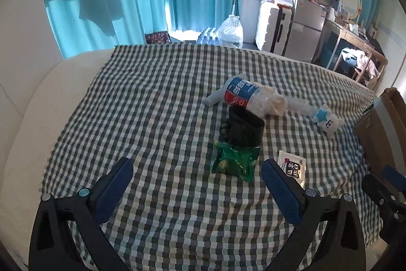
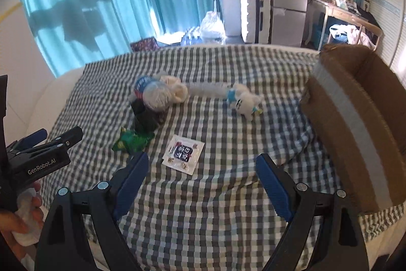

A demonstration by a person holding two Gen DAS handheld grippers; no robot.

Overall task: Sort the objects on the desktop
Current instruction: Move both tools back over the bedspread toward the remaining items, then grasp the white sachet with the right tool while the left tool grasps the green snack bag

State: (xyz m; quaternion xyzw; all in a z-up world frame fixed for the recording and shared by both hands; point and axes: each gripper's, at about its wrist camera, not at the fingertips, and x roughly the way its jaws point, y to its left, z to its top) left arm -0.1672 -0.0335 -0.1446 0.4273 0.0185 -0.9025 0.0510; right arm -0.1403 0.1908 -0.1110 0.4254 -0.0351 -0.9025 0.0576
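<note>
On a checked cloth [image 1: 157, 98] lie a green snack bag [image 1: 234, 161], a black cup [image 1: 243, 128] on its side, a clear cola bottle [image 1: 250, 95], a white plush toy [image 1: 327, 122] and a white sachet [image 1: 291, 165]. My left gripper [image 1: 196, 174] is open and empty, with the green bag just beyond its fingers. My right gripper [image 2: 201, 169] is open and empty, just short of the sachet [image 2: 184, 154]. The right wrist view also shows the bag [image 2: 132, 141], cup [image 2: 146, 116], bottle [image 2: 152, 93] and plush [image 2: 243, 99].
An open cardboard box [image 2: 360, 113] stands at the right edge of the cloth; it also shows in the left wrist view [image 1: 380, 133]. The left gripper's body [image 2: 38, 159] is at the right view's left edge. Curtains, water bottles, a fridge and a desk lie beyond.
</note>
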